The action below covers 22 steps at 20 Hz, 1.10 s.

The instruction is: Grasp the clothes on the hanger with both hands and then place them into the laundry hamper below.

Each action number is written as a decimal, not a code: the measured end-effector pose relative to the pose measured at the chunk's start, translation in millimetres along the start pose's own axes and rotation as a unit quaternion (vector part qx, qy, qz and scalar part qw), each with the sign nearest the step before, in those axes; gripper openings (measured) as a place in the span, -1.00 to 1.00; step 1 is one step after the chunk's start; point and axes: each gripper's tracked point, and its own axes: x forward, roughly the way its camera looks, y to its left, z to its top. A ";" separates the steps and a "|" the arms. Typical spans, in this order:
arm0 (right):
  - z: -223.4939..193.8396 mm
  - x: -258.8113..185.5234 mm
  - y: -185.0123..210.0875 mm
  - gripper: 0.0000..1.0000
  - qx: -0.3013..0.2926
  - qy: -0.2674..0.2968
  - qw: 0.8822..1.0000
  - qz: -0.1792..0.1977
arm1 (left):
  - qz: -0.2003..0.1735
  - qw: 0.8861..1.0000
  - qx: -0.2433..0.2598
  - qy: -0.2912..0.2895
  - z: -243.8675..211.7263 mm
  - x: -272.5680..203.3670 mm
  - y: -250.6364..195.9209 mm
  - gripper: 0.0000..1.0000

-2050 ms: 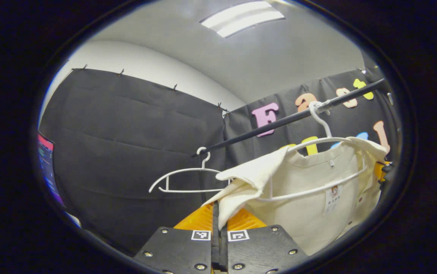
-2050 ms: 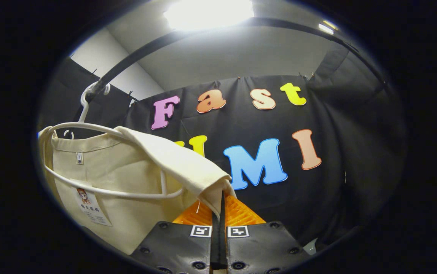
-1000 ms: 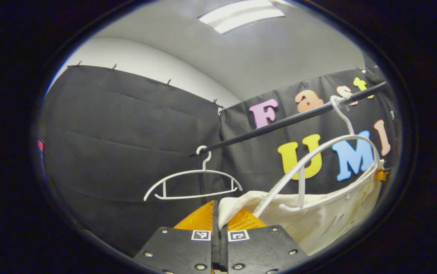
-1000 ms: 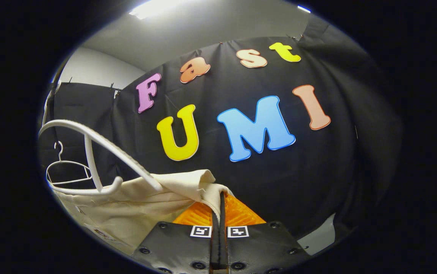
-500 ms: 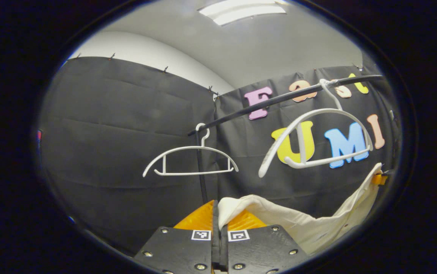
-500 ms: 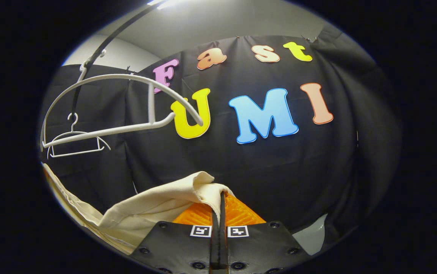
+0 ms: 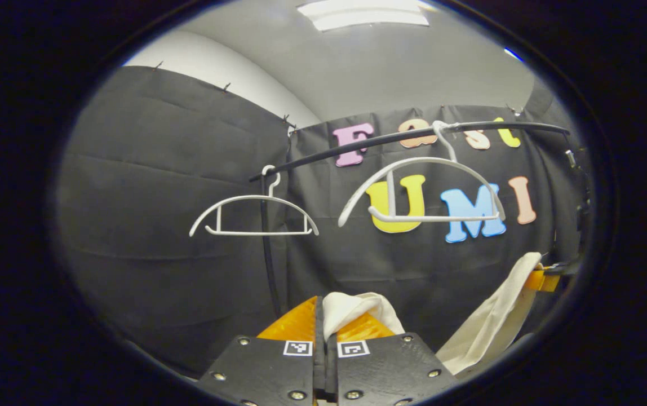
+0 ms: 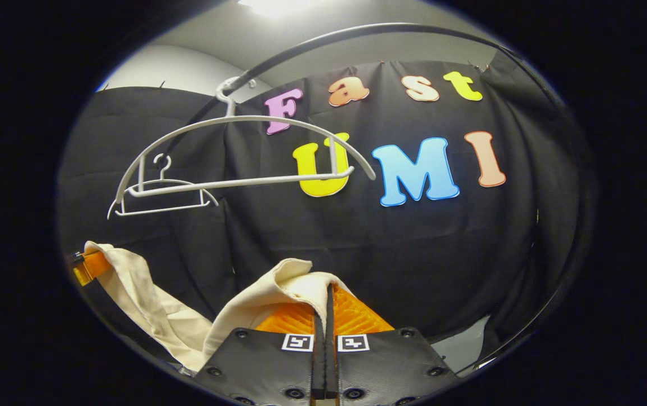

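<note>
A cream shirt (image 7: 492, 321) hangs slack between the two grippers, off its white hanger (image 7: 422, 189). In the left gripper view my left gripper (image 7: 323, 316) is shut on one corner of the cream shirt, and the other gripper (image 7: 543, 279) holds the far corner at the right edge. In the right gripper view my right gripper (image 8: 327, 307) is shut on a fold of the cream shirt (image 8: 143, 304), while the left one (image 8: 84, 268) shows at the far left. The bare hanger (image 8: 244, 155) swings from the black rail (image 8: 368, 31) above.
A second bare white hanger (image 7: 253, 214) hangs further along the black rail (image 7: 391, 138), also seen as the farther hanger (image 8: 160, 197) in the right gripper view. A black upright pole (image 7: 270, 254) stands behind my left gripper. Black cloth walls close in the booth.
The shirt has slid off its hanger and dropped with both grippers. The hanger has swung back up on the rail. Both grippers have stayed shut on the cloth.
</note>
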 end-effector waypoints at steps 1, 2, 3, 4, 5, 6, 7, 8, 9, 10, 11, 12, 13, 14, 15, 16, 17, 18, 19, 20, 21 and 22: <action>-2.2 -10.0 9.1 -0.97 -0.002 0.003 1.000 0.006 | -0.010 1.000 -0.001 -0.001 0.0 -7.1 -2.9 -0.97; -5.3 -19.4 19.5 -0.96 -0.002 0.006 1.000 0.010 | -0.022 1.000 -0.001 -0.002 1.0 -13.0 -5.7 -0.98; -8.4 -27.6 29.1 -0.96 -0.001 0.009 1.000 0.015 | -0.033 0.999 -0.003 -0.001 -0.2 -19.3 -9.5 -0.97; -11.9 -35.3 37.9 -0.96 -0.002 0.010 1.000 0.019 | -0.043 0.999 -0.006 0.000 -1.1 -25.0 -12.9 -0.97; -14.3 -41.8 45.8 -0.96 -0.004 0.012 1.000 0.022 | -0.052 0.999 -0.009 0.002 -2.8 -30.0 -15.6 -0.97; -19.5 -46.8 53.1 -0.97 -0.006 0.016 1.000 0.025 | -0.061 0.998 -0.014 0.004 -4.4 -34.9 -17.7 -0.97; -24.9 -53.0 61.6 -0.98 -0.005 0.020 0.999 0.030 | -0.069 0.997 -0.019 0.007 -7.4 -40.8 -19.1 -0.97; -31.2 -59.8 71.0 -0.96 -0.004 0.023 0.999 0.035 | -0.077 0.997 -0.021 0.008 -9.5 -45.8 -20.5 -0.97; -36.8 -65.9 79.0 -0.96 -0.005 0.027 0.999 0.039 | -0.084 0.996 -0.024 0.009 -13.8 -52.1 -21.5 -0.98; -43.8 -72.4 86.4 -0.96 -0.008 0.030 0.999 0.042 | -0.092 0.995 -0.029 0.012 -17.6 -57.2 -22.9 -0.98; -51.0 -77.2 92.7 -0.97 -0.012 0.032 0.998 0.046 | -0.098 0.995 -0.033 0.013 -24.8 -64.6 -23.1 -0.98; -58.8 -80.5 96.8 -0.97 -0.014 0.036 0.998 0.047 | -0.102 0.994 -0.035 0.017 -31.7 -69.7 -22.0 -0.98; -68.7 -83.1 98.7 -0.96 -0.013 0.037 0.998 0.048 | -0.105 0.994 -0.037 0.021 -40.5 -73.6 -20.2 -0.98; -79.8 -86.4 100.2 -0.97 -0.011 0.041 0.998 0.045 | -0.107 0.993 -0.038 0.027 -50.2 -76.0 -18.8 -0.98; -91.8 -89.6 100.0 -0.96 -0.008 0.048 0.998 0.042 | -0.108 0.993 -0.040 0.035 -62.8 -79.4 -18.4 -0.98; -105.2 -91.5 99.9 -0.97 -0.004 0.057 0.998 0.038 | -0.109 0.992 -0.043 0.044 -76.3 -79.2 -17.4 -0.98; -117.5 -93.5 98.7 -0.92 -0.001 0.067 0.997 0.032 | -0.109 0.992 -0.045 0.054 -91.7 -79.4 -17.6 -0.98; -130.9 -95.8 97.0 -0.91 0.001 0.076 0.997 0.027 | -0.111 0.991 -0.046 0.065 -106.5 -78.8 -19.8 -0.98; -142.8 -96.8 95.3 -0.97 0.005 0.084 0.996 0.023 | -0.112 0.990 -0.043 0.075 -120.8 -78.2 -21.1 -0.98; -155.2 -97.9 95.1 -0.96 0.006 0.092 0.996 0.018 | -0.114 0.989 -0.039 0.085 -133.6 -77.9 -22.5 -0.98; -166.0 -98.1 92.8 -0.97 0.007 0.100 0.995 0.014 | -0.116 0.988 -0.034 0.093 -144.7 -80.2 -22.9 -0.98; -178.1 -97.5 89.9 -0.98 0.009 0.108 0.994 0.009 | -0.117 0.987 -0.030 0.103 -157.6 -79.6 -23.4 -0.95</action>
